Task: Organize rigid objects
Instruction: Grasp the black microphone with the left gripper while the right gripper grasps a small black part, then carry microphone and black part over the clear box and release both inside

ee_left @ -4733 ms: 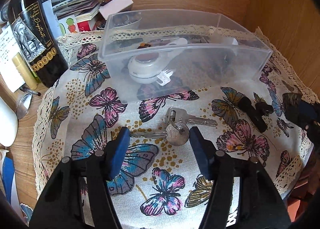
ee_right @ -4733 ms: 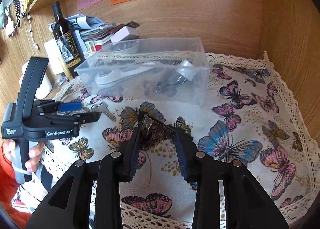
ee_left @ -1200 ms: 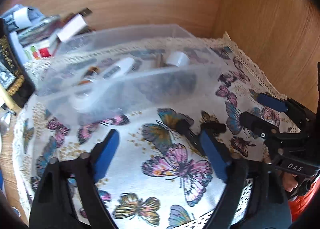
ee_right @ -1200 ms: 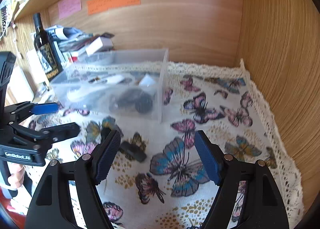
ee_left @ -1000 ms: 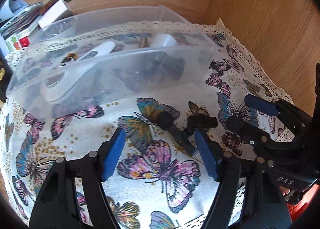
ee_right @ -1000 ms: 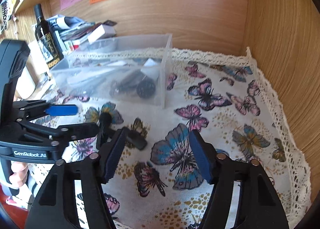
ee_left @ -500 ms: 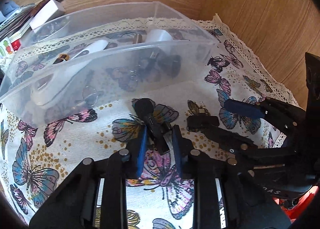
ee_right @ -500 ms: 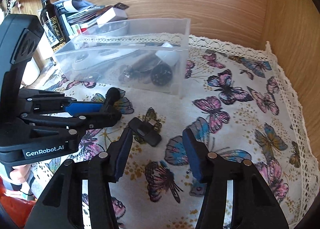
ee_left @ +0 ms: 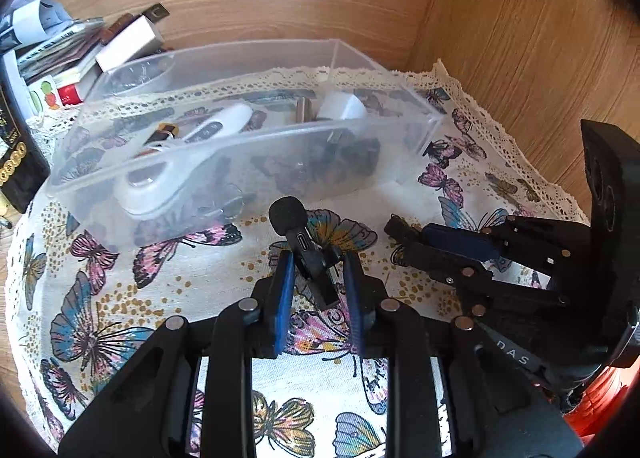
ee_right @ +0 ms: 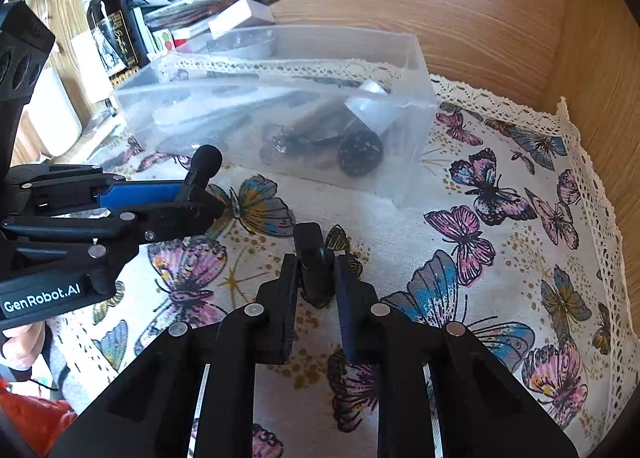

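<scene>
My left gripper (ee_left: 316,262) is shut on a small black clip-on microphone (ee_left: 298,236) with a foam head, held just above the butterfly cloth (ee_left: 160,286); it also shows in the right wrist view (ee_right: 202,173). My right gripper (ee_right: 314,264) is shut on a small black rectangular piece (ee_right: 314,258), also seen in the left wrist view (ee_left: 400,227). The clear plastic bin (ee_left: 360,129) stands just behind both, holding a white handheld device (ee_left: 160,181), a white adapter (ee_left: 340,107) and dark items.
A dark wine bottle (ee_right: 110,23), stacked papers and boxes (ee_right: 208,13) stand left of the bin. Wooden walls close the back and right side (ee_right: 580,37). The lace cloth edge (ee_right: 576,145) runs along the right.
Both grippers have closed: the left on the microphone, the right on the black piece, and lifted them slightly. Earlier the keys and a dark clip were moved off the cloth.
</scene>
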